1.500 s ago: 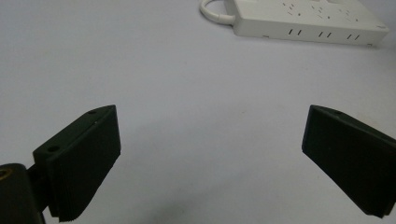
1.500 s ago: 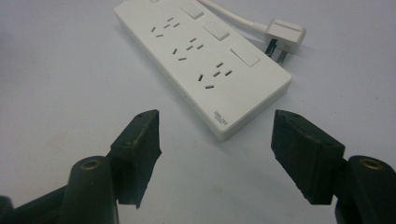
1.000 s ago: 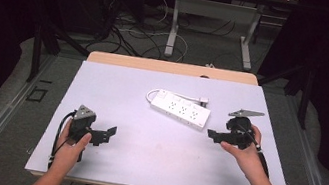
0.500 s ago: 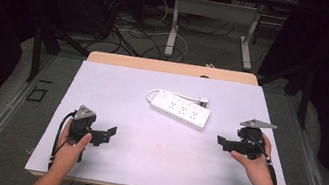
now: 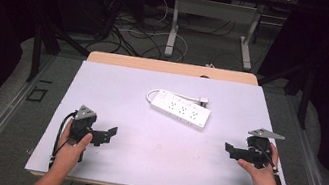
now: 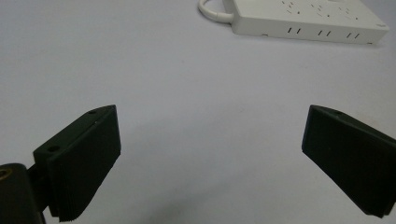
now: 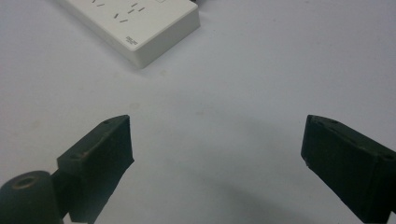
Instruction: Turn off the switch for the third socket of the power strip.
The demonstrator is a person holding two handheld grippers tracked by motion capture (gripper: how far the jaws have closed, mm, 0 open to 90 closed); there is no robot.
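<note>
The right claw [image 5: 231, 150] has drawn back from the power strip [image 5: 180, 109] toward the worktop's [image 5: 118, 85] near right edge, jaws spread; the left claw [image 5: 109, 134] rests unmoved, also spread. The strip lies mid-worktop, untouched; probably a reset.

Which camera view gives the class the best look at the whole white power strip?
The high view: the power strip lies whole on the table, cord looped at its left end. The left gripper view shows its side slots and part of the cord, cropped at the top; the right gripper view shows one corner.
</note>
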